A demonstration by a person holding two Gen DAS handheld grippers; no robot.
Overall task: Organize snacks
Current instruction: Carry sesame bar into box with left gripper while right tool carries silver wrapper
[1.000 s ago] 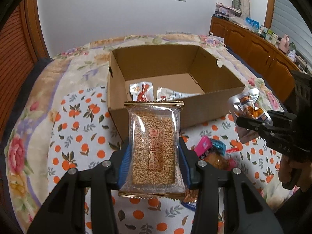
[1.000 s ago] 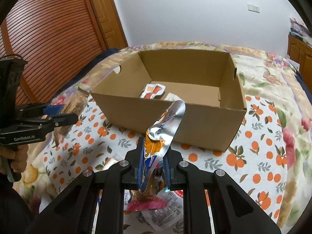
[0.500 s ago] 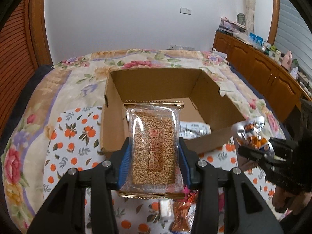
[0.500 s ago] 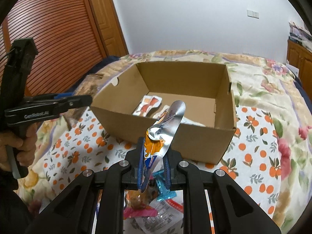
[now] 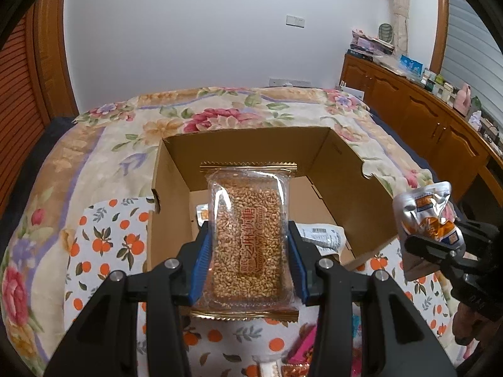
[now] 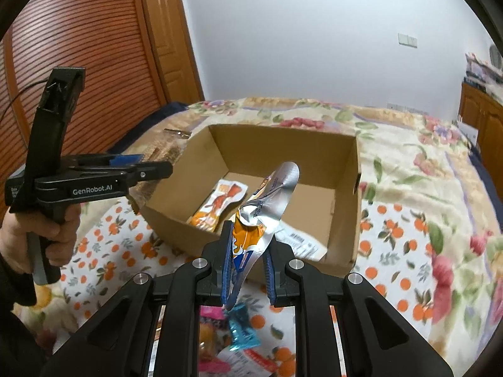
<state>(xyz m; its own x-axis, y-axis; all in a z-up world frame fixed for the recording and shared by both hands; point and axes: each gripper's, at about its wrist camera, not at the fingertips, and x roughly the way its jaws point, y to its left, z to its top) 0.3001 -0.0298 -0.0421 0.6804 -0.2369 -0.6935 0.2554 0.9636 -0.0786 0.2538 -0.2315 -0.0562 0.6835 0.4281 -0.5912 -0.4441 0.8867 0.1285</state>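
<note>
Left hand-held gripper (image 5: 248, 264) was clamped on the clear cereal bar pack (image 5: 247, 235), centre of its frame, held over the near wall of the cardboard box (image 5: 176, 188). Right hand-held gripper (image 6: 246, 262) pinched the silver-orange pouch (image 6: 261, 220) by its lower end, top flopping toward the box.

Risks, my read:
- pouch held by a thin edge, could slip out or swing and catch the box rim
- bar pack was gripped across slick film; letting go too early could drop it outside onto the bed (image 5: 103, 238)
- both grippers aimed at the same opening, so a collision was possible

Around: two packets (image 6: 220, 207) already lay inside the box, loose wrappers (image 6: 242, 330) on the bed at bottom centre, nothing blocking the opening
</note>
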